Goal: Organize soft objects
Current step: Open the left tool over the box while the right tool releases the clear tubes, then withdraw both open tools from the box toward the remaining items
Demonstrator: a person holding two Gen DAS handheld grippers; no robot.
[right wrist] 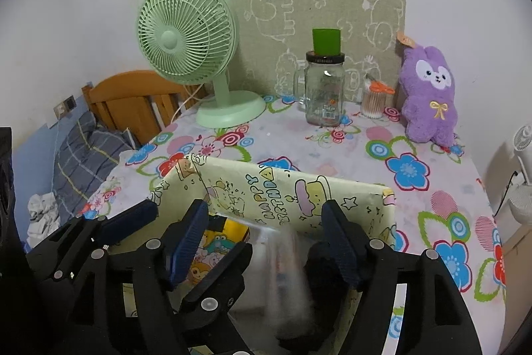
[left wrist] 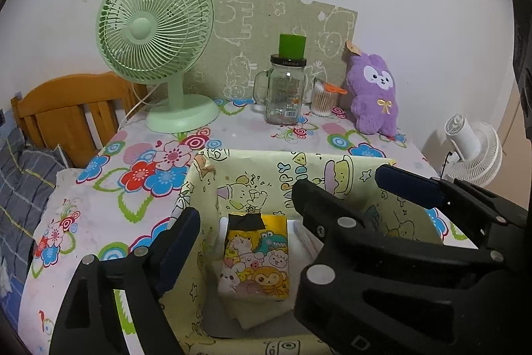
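A pale yellow cartoon-print box (left wrist: 252, 157) stands open-topped at the table's near edge. Inside it lies a soft pack with cartoon animals (left wrist: 256, 258). My left gripper (left wrist: 259, 222) hovers over that pack, open, its pads touching nothing. My right gripper (right wrist: 266, 222) is over the same box (right wrist: 292, 185), open. A clear whitish packet (right wrist: 289, 271) shows blurred between and below its fingers, and neither pad presses it. The two grippers' fingers interleave, which hides part of the box floor. A purple plush rabbit (left wrist: 374, 95) sits upright at the table's back right.
At the back of the flowered tablecloth (left wrist: 109, 188) stand a green desk fan (left wrist: 156, 32), a glass jar with a green cap (left wrist: 287, 88) and a small tub of cotton swabs (left wrist: 322, 100). A wooden bed frame (left wrist: 66, 108) is on the left, a white fan (left wrist: 472, 148) on the right.
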